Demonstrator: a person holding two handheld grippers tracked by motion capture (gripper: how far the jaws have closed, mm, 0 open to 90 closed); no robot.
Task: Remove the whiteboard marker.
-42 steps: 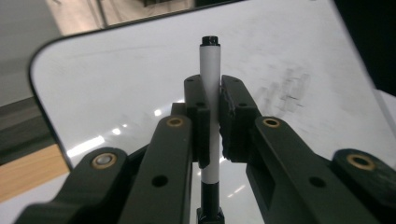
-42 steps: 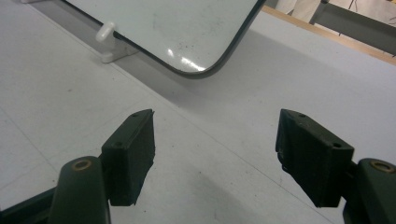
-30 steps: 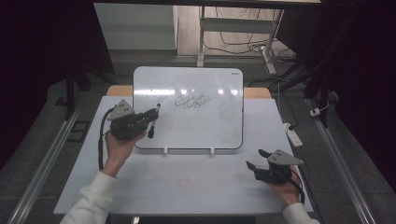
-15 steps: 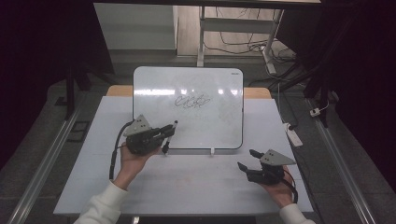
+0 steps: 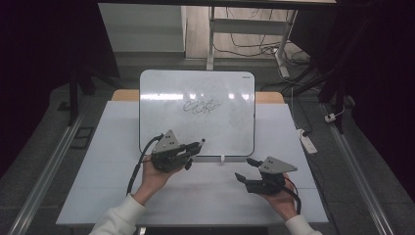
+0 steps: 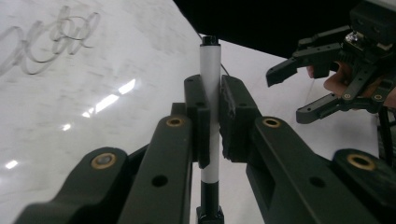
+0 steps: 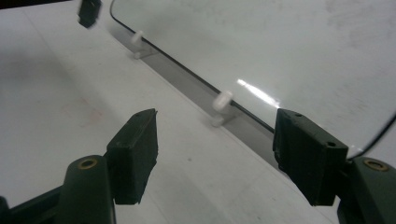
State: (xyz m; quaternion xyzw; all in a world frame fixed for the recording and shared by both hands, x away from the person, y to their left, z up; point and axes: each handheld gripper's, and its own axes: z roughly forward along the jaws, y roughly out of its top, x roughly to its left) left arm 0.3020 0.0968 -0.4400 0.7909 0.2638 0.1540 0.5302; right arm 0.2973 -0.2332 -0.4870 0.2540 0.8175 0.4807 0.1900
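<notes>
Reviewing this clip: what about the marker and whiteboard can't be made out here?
- Marker middle: left gripper view, covered by the left gripper pads.
- Marker's lower end: cut off by that view's bottom edge.
- Scribble on the whiteboard: high view, too small to read.
- Scribble: left gripper view, blurred, cut by the frame edge.

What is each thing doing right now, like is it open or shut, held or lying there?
left gripper: shut on the marker.
marker: held between the pads, upright in the left gripper view, dark end toward the whiteboard.
right gripper: open, nothing between its jaws.
whiteboard: propped up on small white pegs, with a scribble on it.
scribble: not wiped off.
table: bearing the whiteboard.
</notes>
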